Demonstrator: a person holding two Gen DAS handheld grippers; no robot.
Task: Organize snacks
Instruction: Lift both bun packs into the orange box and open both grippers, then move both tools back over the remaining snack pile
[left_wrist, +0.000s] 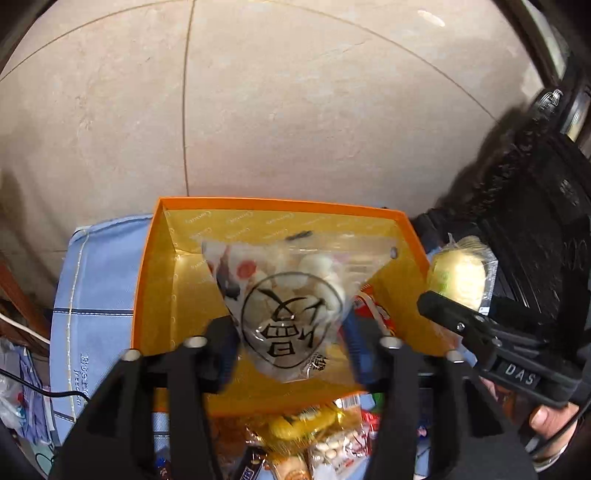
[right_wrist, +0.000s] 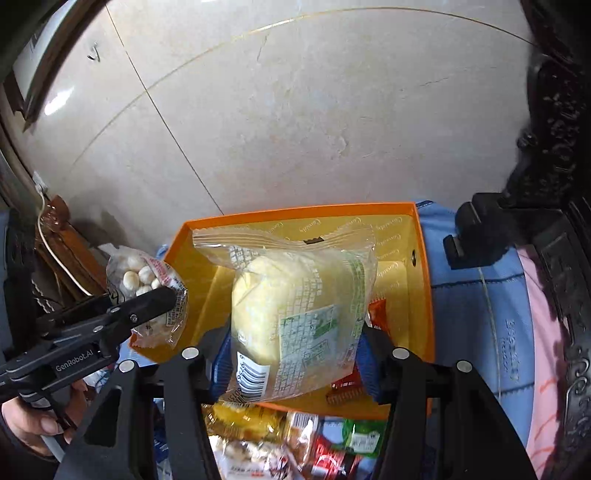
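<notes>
My left gripper (left_wrist: 291, 347) is shut on a clear bag of white round candies (left_wrist: 288, 291) and holds it above the open orange box (left_wrist: 147, 273). My right gripper (right_wrist: 291, 354) is shut on a wrapped yellow bun (right_wrist: 288, 314) and holds it over the same orange box (right_wrist: 421, 280). The bun also shows in the left wrist view (left_wrist: 458, 277), and the candy bag in the right wrist view (right_wrist: 147, 291). A red-orange packet (left_wrist: 373, 310) lies inside the box.
A pile of loose snack packets (left_wrist: 314, 435) lies in front of the box on a light blue cloth (left_wrist: 92, 280). Dark carved furniture (right_wrist: 554, 184) stands to the right. Beige floor tiles lie beyond. Cables and wooden furniture (right_wrist: 62, 251) are at the left.
</notes>
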